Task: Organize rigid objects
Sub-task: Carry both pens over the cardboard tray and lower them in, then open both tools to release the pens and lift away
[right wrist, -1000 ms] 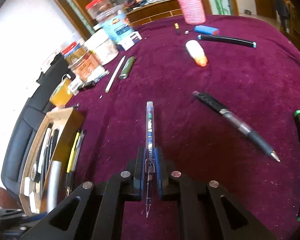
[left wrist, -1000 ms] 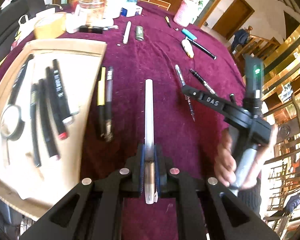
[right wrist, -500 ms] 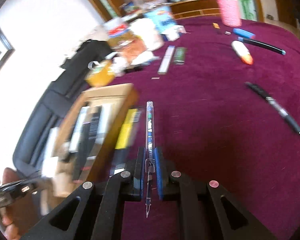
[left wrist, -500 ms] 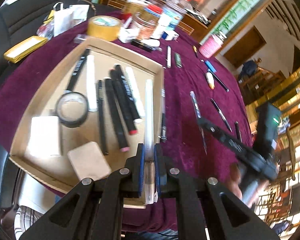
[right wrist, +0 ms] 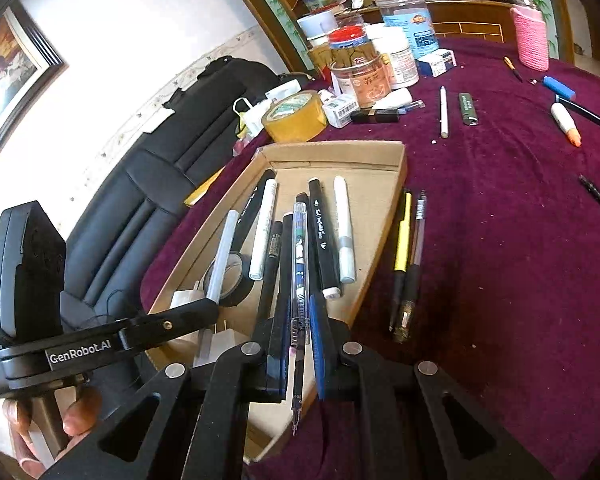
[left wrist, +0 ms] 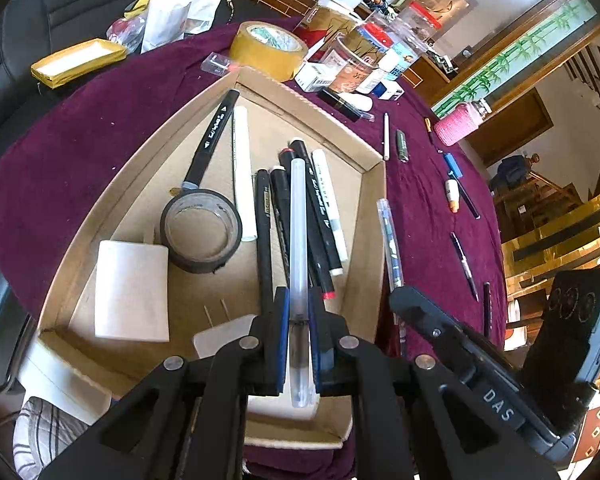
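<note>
While the lower tray corner hides behind the tools, left tool [left wrist: 299, 336] pinches a frosted pen [left wrist: 299, 240] and right tool [right wrist: 299, 340] a clear pen [right wrist: 300, 256], both over the cardboard tray [left wrist: 374, 216]; two pens [right wrist: 410, 256] lie right of it on the surface [right wrist: 500, 260].

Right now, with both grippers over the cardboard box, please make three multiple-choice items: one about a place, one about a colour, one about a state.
1. Where does the roll of black tape lie?
A. inside the cardboard box
B. on the cloth beside the box
C. on the chair

2. What colour is the tablecloth?
A. green
B. dark red-purple
C. white

3. What is the state of the left gripper?
A. open and empty
B. shut on nothing
C. shut on a translucent white pen

Key: 1 A, the tape rests on the box floor among markers; 2 B, the cloth shows that colour in both views; 3 C, the pads press both sides of the pen.
</note>
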`<state>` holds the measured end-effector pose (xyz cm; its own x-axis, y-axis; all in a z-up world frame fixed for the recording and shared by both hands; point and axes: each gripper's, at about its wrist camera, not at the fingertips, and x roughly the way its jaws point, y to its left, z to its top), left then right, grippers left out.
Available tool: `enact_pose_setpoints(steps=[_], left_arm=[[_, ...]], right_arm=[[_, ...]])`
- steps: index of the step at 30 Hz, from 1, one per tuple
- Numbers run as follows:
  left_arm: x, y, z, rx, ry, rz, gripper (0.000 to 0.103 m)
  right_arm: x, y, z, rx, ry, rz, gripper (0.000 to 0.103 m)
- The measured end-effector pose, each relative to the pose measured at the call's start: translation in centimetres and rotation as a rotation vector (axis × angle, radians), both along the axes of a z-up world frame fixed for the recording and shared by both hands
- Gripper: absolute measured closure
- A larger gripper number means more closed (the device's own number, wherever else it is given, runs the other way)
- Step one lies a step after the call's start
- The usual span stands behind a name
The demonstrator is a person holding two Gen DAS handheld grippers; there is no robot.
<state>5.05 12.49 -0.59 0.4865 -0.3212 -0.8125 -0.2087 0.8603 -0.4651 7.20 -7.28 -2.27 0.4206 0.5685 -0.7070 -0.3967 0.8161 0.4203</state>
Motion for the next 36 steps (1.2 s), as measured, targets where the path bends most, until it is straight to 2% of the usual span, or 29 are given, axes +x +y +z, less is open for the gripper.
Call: enact_pose_setpoints(steps=[12,28,31,36], left_arm=[[2.1,-0.3,-2.3,-0.033,0.056,-0.014,0.094],[2.6,-0.5,-3.6,-0.018,0.081,-0.002,0.094],[2.4,-0.6,-3.5,0.008,0.074,0.001,0.094],[2.4,0.0,-3.8,-0.051,0.076,0.016,0.094]], right_arm=[[3.1,2.8,-1.7,-0.082,0.035,0.017,0.093],[4.8,4.5,-3.8,-0.151,0.063,0.079,0.092],[5.1,4.6,-3.9,-0.153,0.068,0.090,0.092],[4.9,4.9,-3.8,-0.174,0.050,0.110,0.092]])
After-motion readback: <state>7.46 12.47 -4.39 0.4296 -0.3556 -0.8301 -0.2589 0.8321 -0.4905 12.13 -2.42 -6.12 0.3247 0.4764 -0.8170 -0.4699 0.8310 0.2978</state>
